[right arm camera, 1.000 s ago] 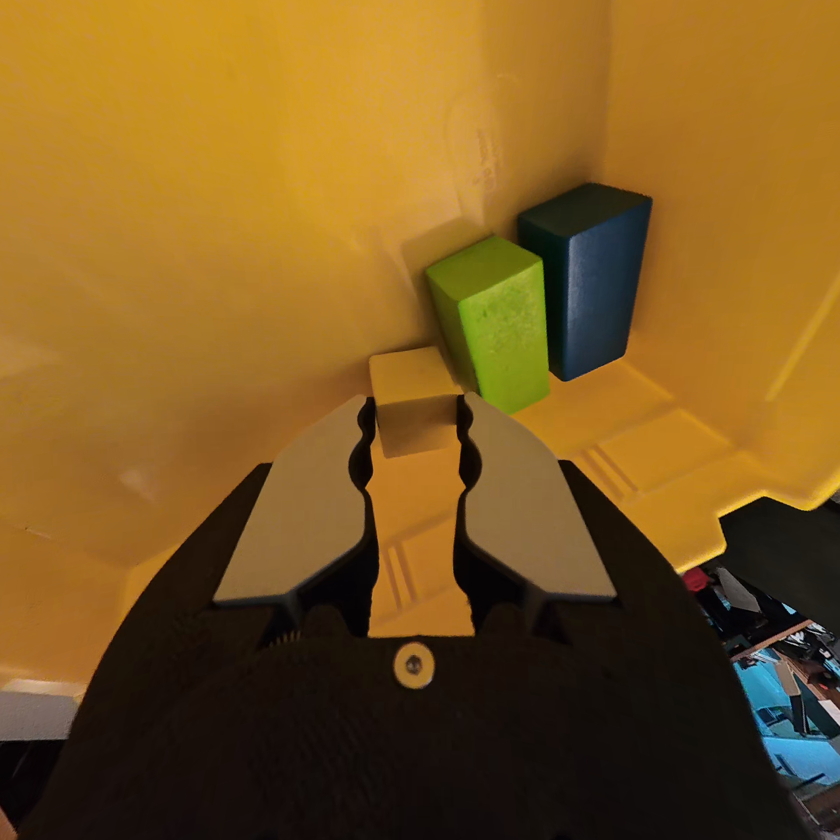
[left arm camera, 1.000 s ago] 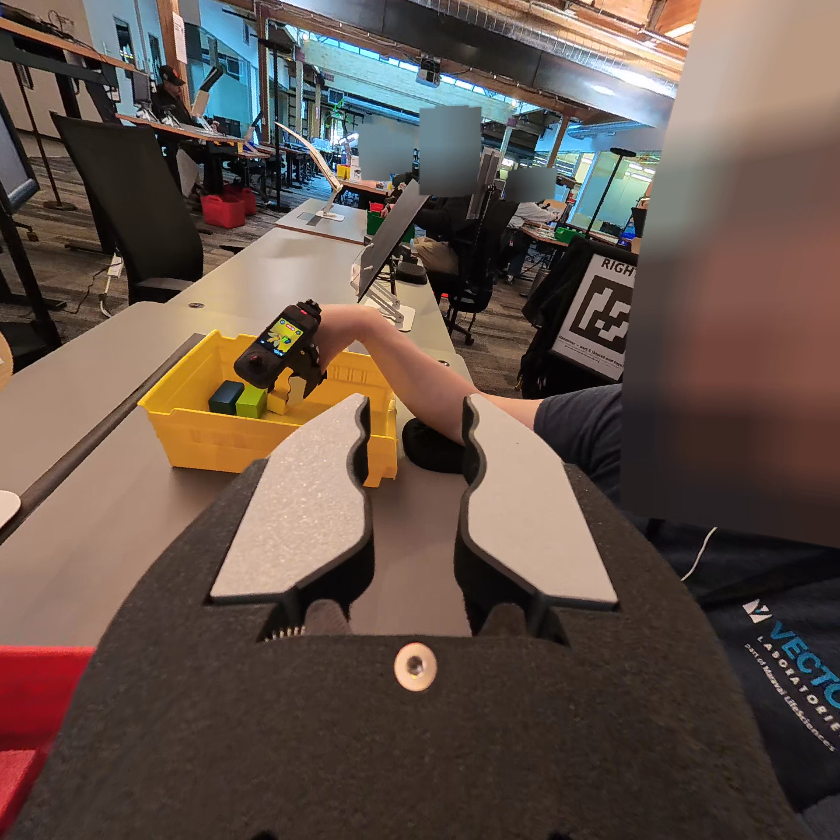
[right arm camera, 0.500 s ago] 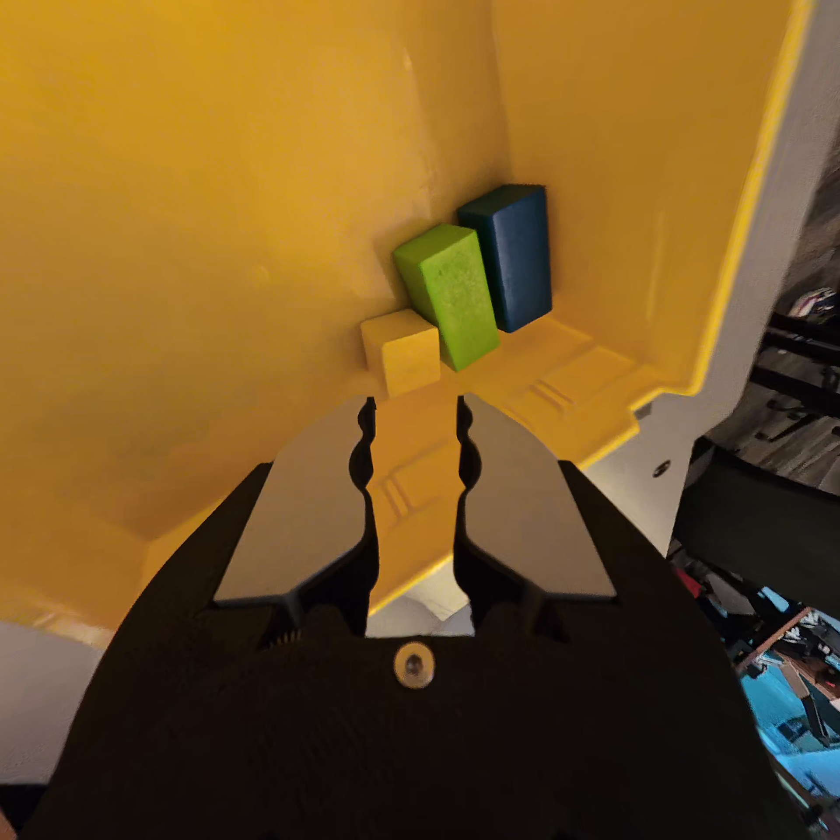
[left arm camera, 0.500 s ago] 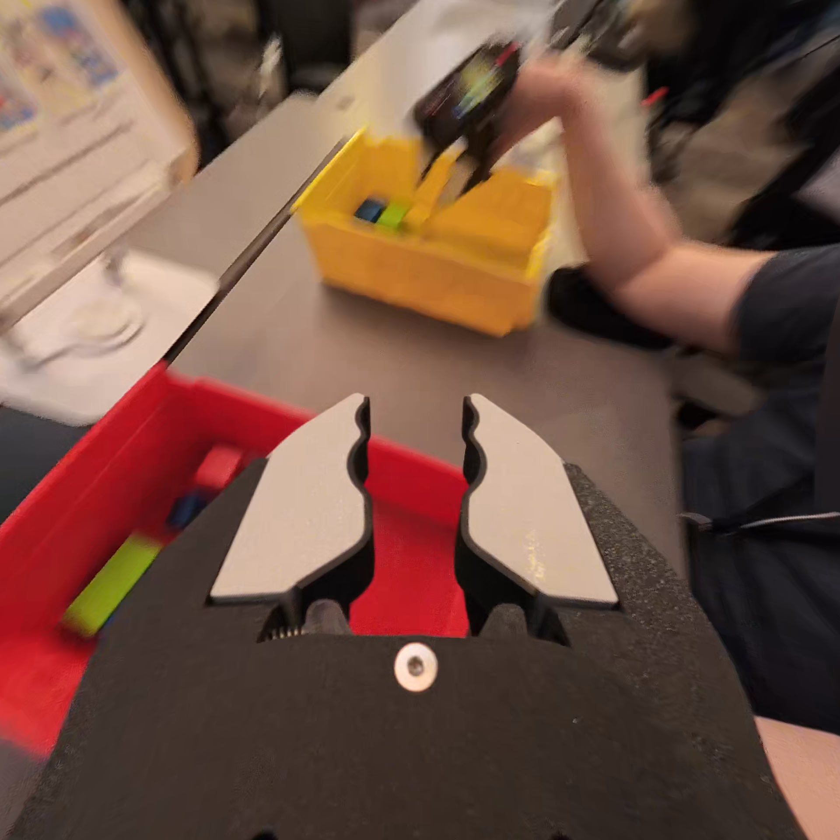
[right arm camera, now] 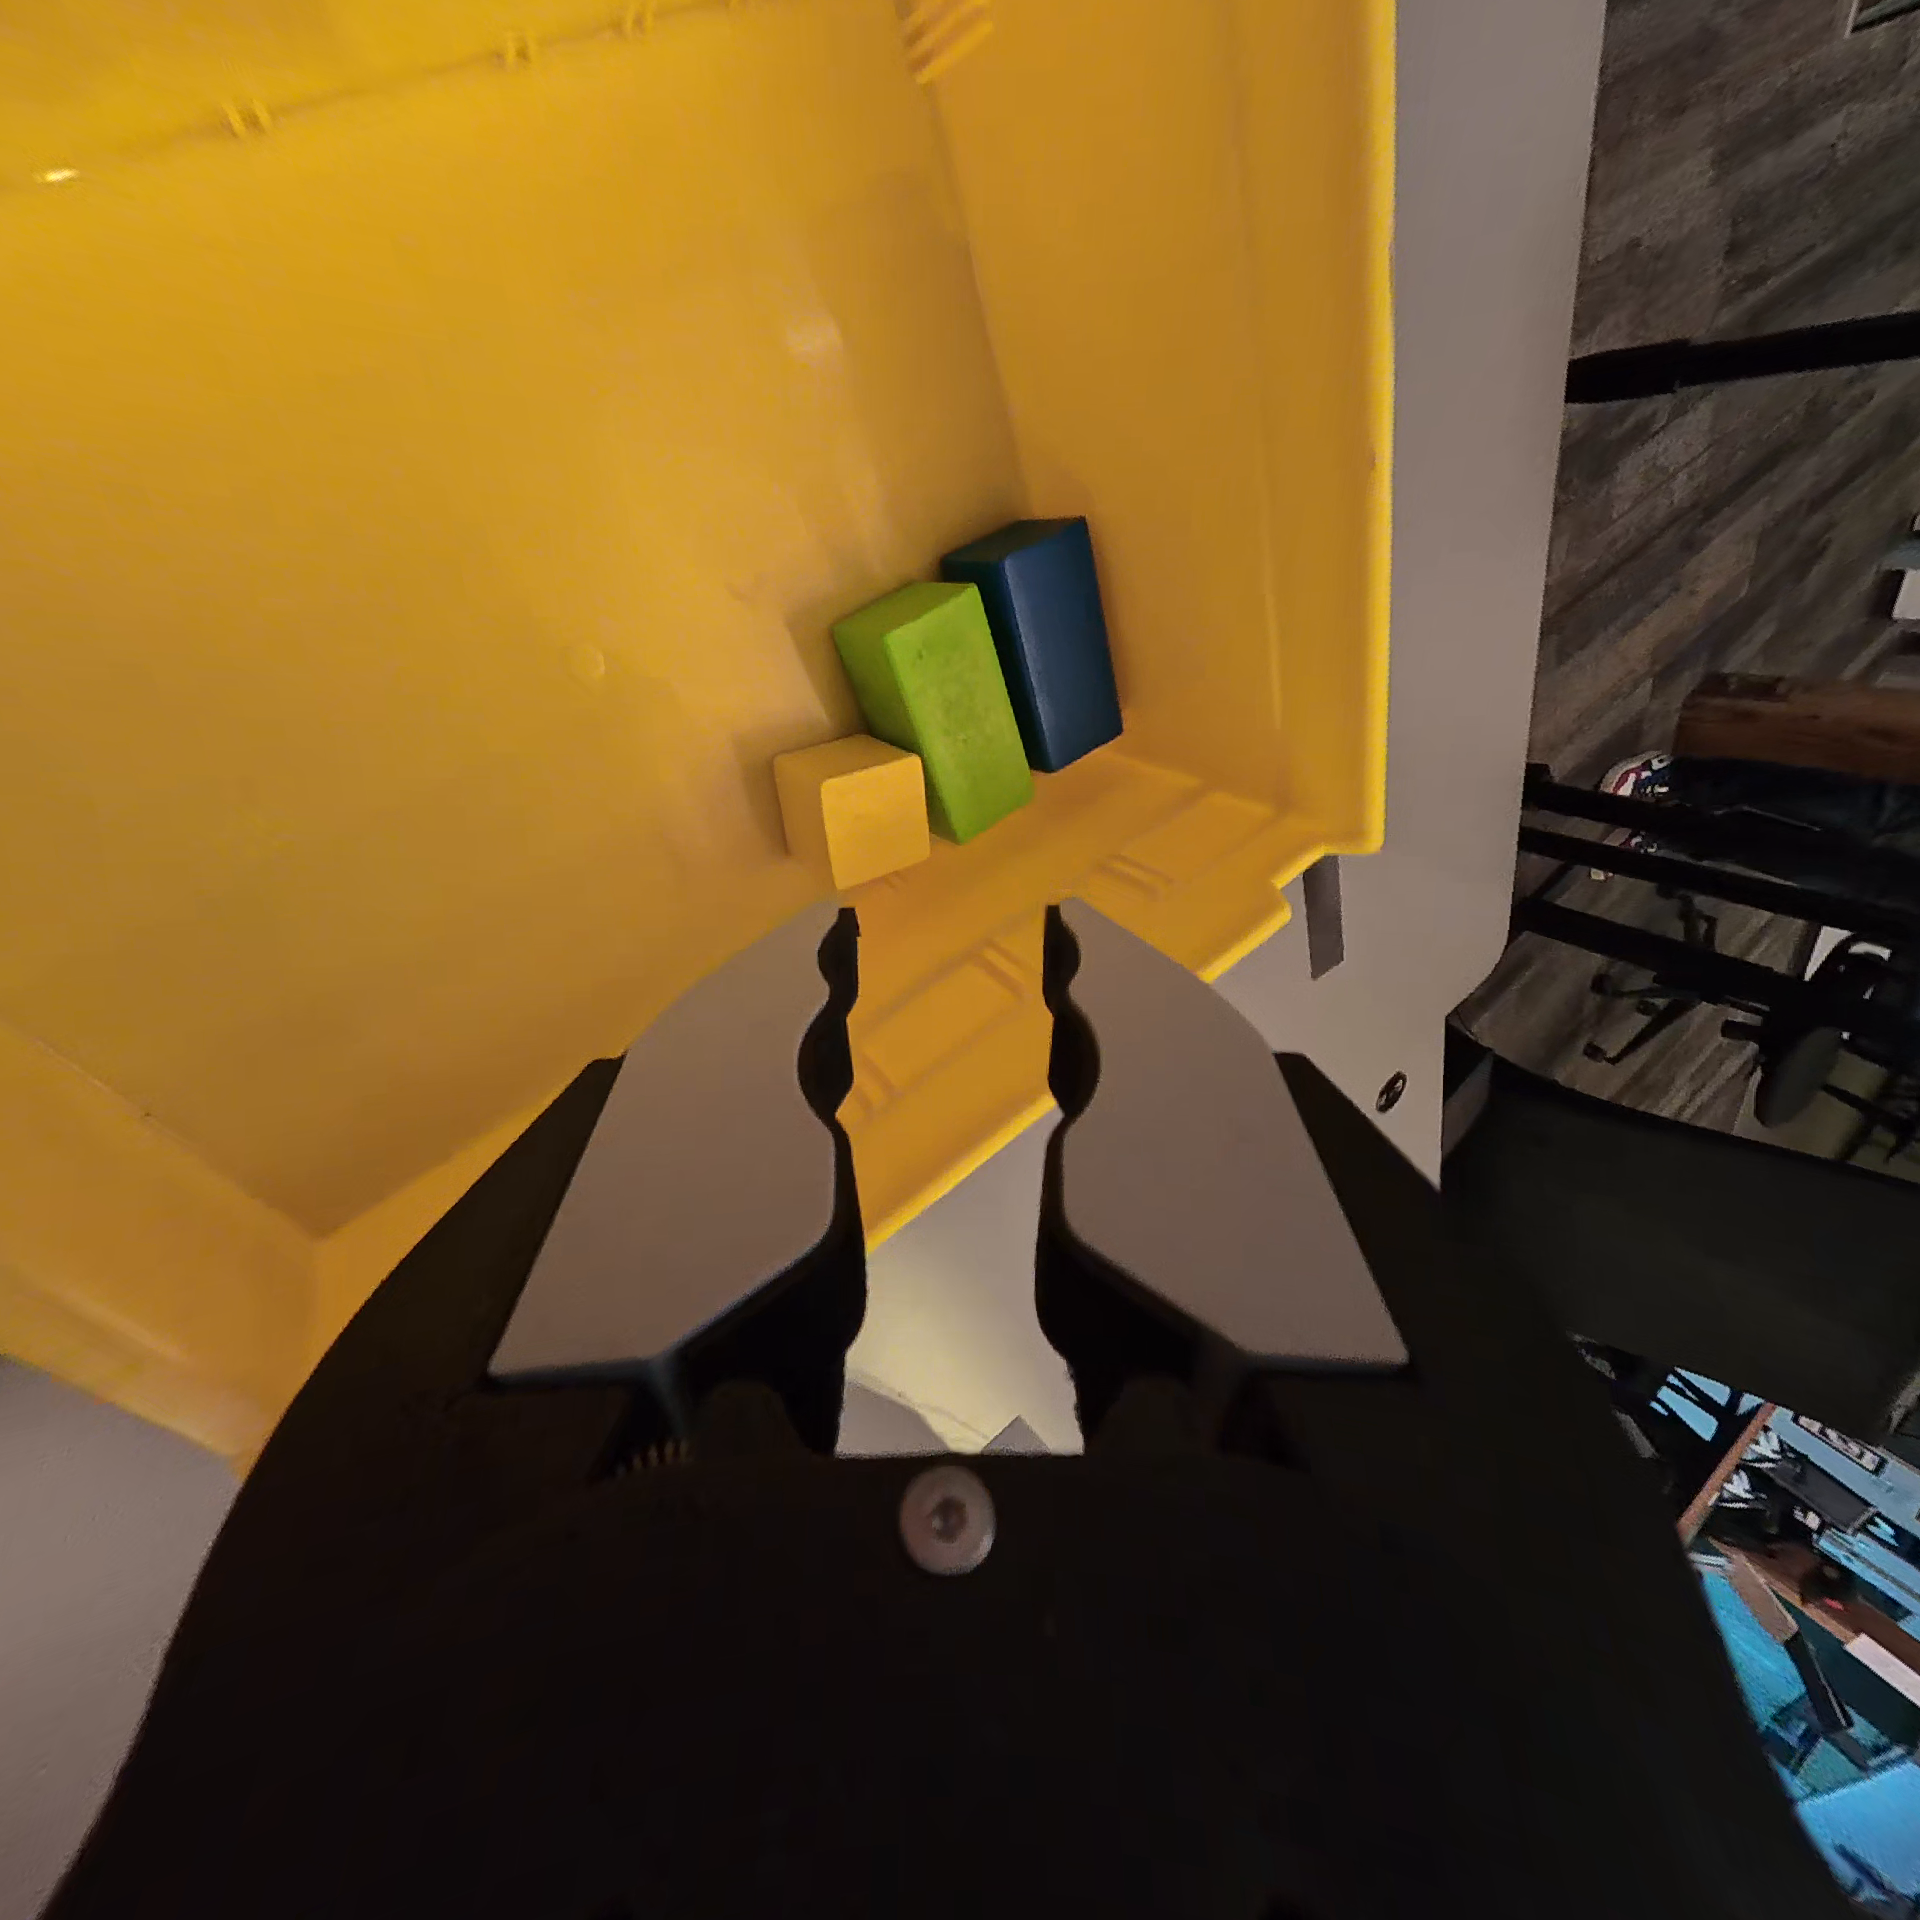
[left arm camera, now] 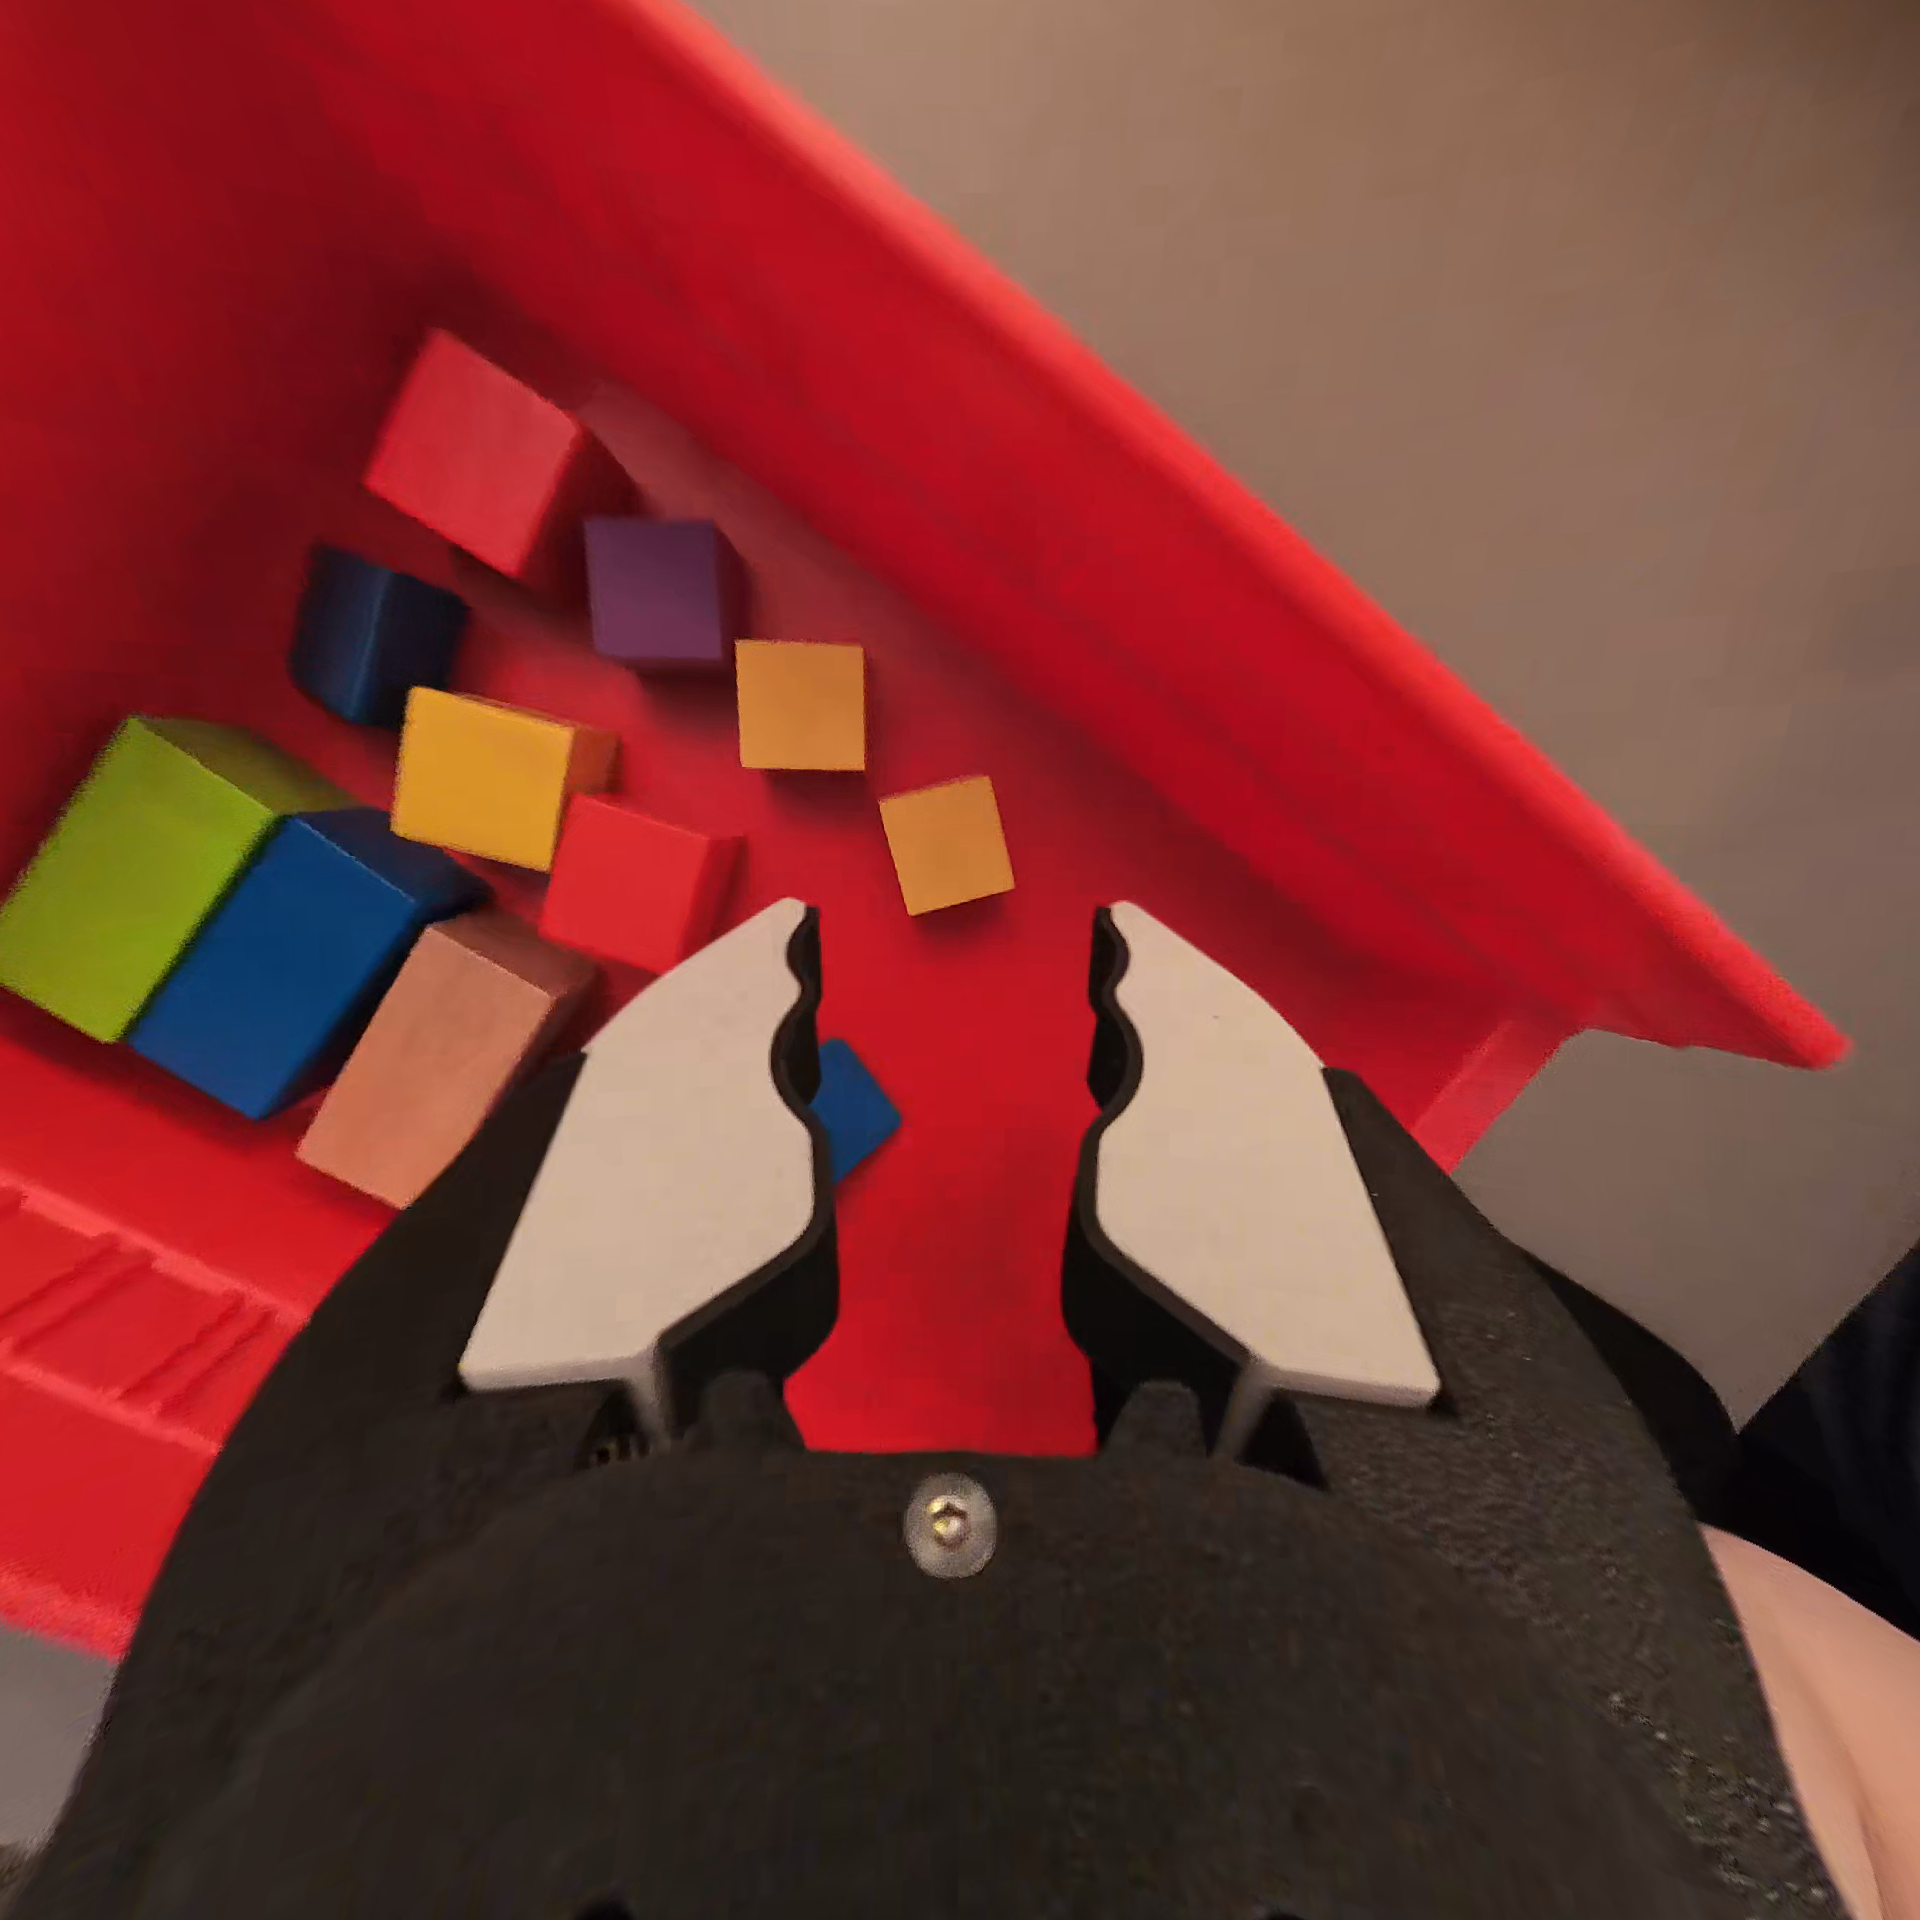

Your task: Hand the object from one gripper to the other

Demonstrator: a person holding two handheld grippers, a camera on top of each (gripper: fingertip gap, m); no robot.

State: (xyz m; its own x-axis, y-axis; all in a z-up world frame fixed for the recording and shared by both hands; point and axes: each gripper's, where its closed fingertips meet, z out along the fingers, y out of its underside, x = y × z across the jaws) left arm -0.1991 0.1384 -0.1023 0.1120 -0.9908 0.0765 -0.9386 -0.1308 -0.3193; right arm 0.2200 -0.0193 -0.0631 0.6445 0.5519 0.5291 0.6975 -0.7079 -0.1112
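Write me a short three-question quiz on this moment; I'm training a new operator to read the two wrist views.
1. True or false: the left gripper is shut on a block.
2. How many blocks lie in the yellow bin?
3. Which block in the yellow bin lies nearest the right gripper? A) dark blue block B) green block C) yellow cube

Key
1. False: its jaws stand open and empty over the red bin.
2. Three, side by side in one corner.
3. C; the right gripper's jaws are open, short of it and not touching.
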